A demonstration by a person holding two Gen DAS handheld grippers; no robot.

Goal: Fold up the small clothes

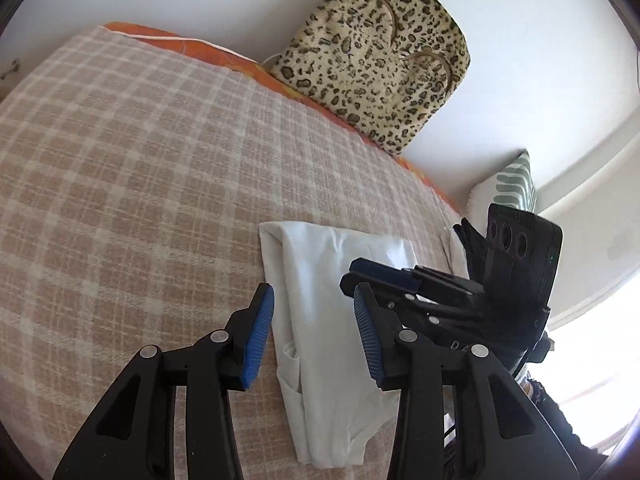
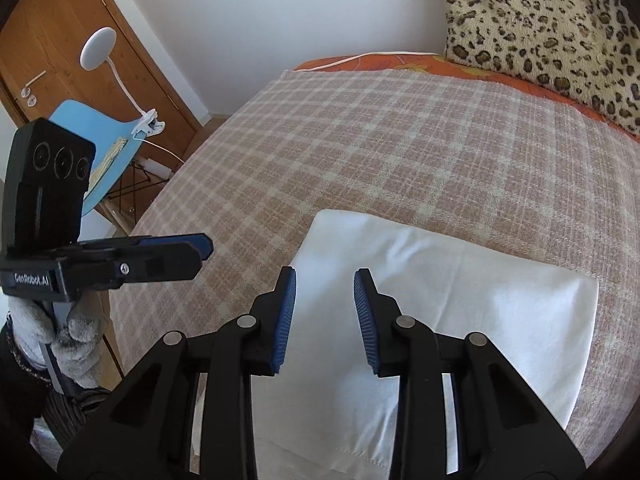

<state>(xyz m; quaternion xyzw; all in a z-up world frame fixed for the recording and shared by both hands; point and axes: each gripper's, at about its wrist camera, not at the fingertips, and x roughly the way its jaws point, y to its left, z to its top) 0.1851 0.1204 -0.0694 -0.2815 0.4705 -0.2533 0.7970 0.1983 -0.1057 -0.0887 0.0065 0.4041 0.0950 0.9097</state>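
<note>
Folded white cloth (image 2: pixel 440 320) flat on checked bed blanket (image 2: pixel 400 140) — left gripper (image 1: pixel 314 332) and right gripper (image 2: pixel 325 320) above it, jaws wide, empty.

The folded garment (image 2: pixel 420 320) lies on the blanket (image 2: pixel 400 152) covering the bed. A cushion (image 2: pixel 540 28) stands behind it against the wall. A chair (image 2: pixel 100 152) stands beside the bed, before the door (image 2: pixel 60 52).
</note>
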